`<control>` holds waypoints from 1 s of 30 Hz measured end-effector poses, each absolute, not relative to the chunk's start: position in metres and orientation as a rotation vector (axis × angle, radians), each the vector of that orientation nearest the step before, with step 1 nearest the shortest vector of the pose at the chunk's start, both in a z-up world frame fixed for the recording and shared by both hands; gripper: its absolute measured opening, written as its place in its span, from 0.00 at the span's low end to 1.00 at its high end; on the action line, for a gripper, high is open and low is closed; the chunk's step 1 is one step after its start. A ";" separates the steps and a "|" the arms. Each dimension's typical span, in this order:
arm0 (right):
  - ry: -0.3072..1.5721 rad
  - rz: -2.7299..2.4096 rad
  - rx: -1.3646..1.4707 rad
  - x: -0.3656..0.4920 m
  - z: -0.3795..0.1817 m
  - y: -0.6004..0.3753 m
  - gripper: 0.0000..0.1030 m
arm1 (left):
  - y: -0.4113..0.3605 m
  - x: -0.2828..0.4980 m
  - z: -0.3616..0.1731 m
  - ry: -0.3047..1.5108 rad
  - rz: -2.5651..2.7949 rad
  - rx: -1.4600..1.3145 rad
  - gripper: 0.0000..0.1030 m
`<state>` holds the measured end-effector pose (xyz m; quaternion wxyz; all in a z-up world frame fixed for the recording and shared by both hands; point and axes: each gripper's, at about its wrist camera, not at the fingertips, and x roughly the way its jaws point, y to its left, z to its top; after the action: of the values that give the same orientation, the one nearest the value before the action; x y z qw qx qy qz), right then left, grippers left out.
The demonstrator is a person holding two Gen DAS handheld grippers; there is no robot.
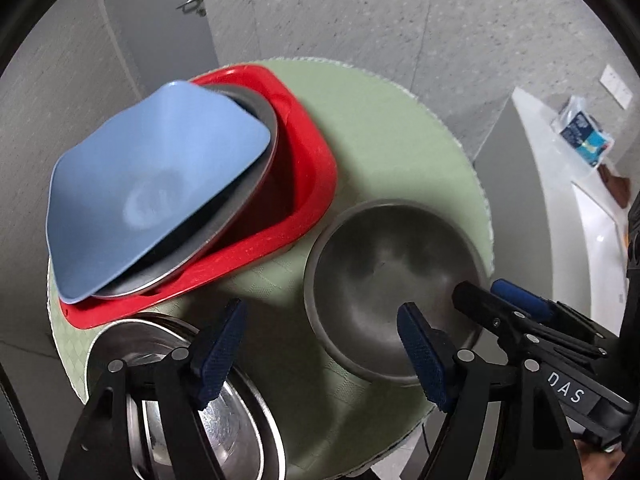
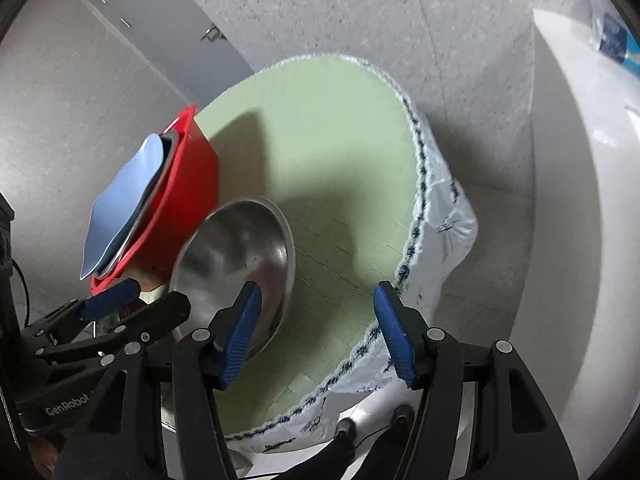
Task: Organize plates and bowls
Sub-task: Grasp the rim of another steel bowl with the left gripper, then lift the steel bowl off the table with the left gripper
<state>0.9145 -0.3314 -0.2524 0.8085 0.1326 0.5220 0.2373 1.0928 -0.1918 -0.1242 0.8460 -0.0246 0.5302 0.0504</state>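
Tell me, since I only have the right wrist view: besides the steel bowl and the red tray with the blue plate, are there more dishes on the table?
Observer: Yes. The left wrist view shows a stack of steel dishes at the near edge of the green tablecloth, in front of the red tray.
Operator: Is the left gripper holding any of them?
Observer: No. The left gripper is open above the cloth with nothing between its pads; its left-hand finger only hangs over the stack.
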 end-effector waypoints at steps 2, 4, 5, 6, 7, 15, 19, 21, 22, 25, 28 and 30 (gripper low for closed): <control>1.128 0.531 0.290 0.918 -0.256 -0.331 0.45 | -0.191 1.101 -0.132 1.142 0.110 -0.053 0.66; 1.141 0.568 0.306 0.922 -0.260 -0.329 0.38 | -0.193 1.107 -0.137 1.156 0.118 -0.047 0.61; 1.144 0.580 0.309 0.922 -0.261 -0.329 0.31 | -0.194 1.110 -0.139 1.161 0.117 -0.046 0.59; 1.148 0.594 0.312 0.924 -0.261 -0.326 0.29 | -0.193 1.111 -0.141 1.165 0.116 -0.047 0.56; 1.152 0.603 0.313 0.926 -0.262 -0.324 0.25 | -0.195 1.113 -0.143 1.168 0.115 -0.040 0.56; 1.170 0.639 0.335 0.926 -0.266 -0.317 0.14 | -0.202 1.126 -0.156 1.175 0.065 -0.015 0.29; 1.170 0.631 0.370 0.925 -0.265 -0.323 0.14 | -0.196 1.121 -0.151 1.152 0.036 -0.037 0.25; 1.161 0.625 0.378 0.923 -0.262 -0.324 0.14 | -0.195 1.114 -0.142 1.125 0.015 -0.042 0.25; 1.151 0.621 0.376 0.921 -0.257 -0.324 0.14 | -0.194 1.112 -0.139 1.113 0.007 -0.042 0.25; 1.118 0.611 0.377 0.913 -0.240 -0.324 0.14 | -0.190 1.103 -0.123 1.063 -0.021 -0.044 0.25; 1.073 0.603 0.376 0.902 -0.218 -0.320 0.14 | -0.180 1.089 -0.106 1.012 -0.040 -0.039 0.25; 1.051 0.599 0.371 0.894 -0.206 -0.315 0.14 | -0.169 1.076 -0.097 0.980 -0.048 -0.044 0.25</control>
<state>0.8943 -0.3149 -0.2058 0.8064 0.1734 0.4911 0.2801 1.0758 -0.1692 -0.0966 0.8818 -0.0209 0.4706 -0.0230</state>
